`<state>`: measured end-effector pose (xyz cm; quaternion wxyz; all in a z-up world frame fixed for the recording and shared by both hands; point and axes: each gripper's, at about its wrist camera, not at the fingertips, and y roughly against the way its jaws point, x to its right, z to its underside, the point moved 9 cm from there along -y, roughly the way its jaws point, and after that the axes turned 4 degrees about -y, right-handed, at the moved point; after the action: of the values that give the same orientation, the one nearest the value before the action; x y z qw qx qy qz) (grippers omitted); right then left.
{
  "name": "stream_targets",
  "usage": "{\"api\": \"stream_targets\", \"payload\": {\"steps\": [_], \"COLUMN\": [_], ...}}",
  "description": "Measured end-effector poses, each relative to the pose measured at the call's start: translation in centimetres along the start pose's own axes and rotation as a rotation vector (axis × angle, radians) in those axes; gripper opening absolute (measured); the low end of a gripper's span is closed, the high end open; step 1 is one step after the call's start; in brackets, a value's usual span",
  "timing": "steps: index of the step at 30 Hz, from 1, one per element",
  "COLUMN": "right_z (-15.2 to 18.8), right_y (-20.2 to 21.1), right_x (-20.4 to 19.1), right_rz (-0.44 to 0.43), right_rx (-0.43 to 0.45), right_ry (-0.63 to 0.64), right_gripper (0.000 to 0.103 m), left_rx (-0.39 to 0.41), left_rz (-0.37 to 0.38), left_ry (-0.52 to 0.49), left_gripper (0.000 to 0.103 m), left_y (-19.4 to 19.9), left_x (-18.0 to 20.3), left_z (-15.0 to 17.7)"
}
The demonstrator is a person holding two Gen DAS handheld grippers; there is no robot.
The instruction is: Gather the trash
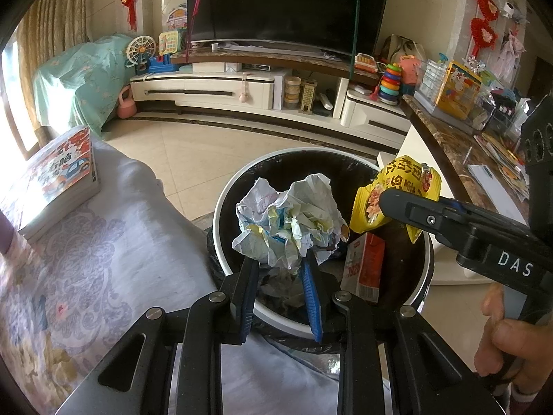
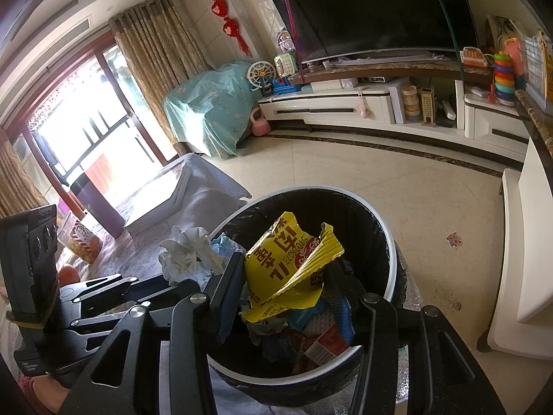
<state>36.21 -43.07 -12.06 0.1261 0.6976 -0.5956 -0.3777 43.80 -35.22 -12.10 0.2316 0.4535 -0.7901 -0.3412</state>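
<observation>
My left gripper (image 1: 281,266) is shut on a crumpled paper ball (image 1: 290,221) and holds it over the round bin (image 1: 221,207) with a white rim and black liner. My right gripper (image 2: 283,276) is shut on a yellow snack wrapper (image 2: 290,269) over the same bin (image 2: 387,242). In the left wrist view the right gripper (image 1: 387,204) comes in from the right with the wrapper (image 1: 397,186). In the right wrist view the paper ball (image 2: 188,256) and left gripper (image 2: 207,276) show at the left. The bin holds a red-and-white carton (image 1: 366,266) and other trash.
A table with a pale patterned cloth (image 1: 103,259) lies left of the bin, with a stack of books (image 1: 58,180) on it. A marble-topped counter (image 1: 459,145) with clutter stands at the right. A TV cabinet (image 1: 242,90) runs along the far wall across tiled floor (image 2: 380,173).
</observation>
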Motion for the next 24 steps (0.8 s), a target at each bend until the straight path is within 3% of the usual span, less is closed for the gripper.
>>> {"api": "stream_targets", "payload": {"steps": [7,9,13,24], "right_z": [0.0,-0.1,-0.6,-0.5], "right_y": [0.1,0.2,0.5,2.5], "right_x": [-0.4,-0.4,0.1,-0.5], "right_rz": [0.003,0.000,-0.003,-0.011], "right_rx": [0.004,0.006,0.016,0.051], "right_ry": [-0.001,-0.009,-0.031,-0.041], "right_gripper": [0.049,0.052,0.069,0.075], "left_rx": [-0.003,-0.003,0.005,0.041], "left_rz": [-0.004,-0.001,-0.004,-0.008], "left_ry": [0.001,0.003,0.012,0.020], "left_gripper": [0.028,0.031,0.048,0.051], "left_y": [0.1,0.2,0.5,3.5], "left_x": [-0.2,-0.3,-0.6,-0.9], "left_z": [-0.1,-0.1,-0.2,1.1]}}
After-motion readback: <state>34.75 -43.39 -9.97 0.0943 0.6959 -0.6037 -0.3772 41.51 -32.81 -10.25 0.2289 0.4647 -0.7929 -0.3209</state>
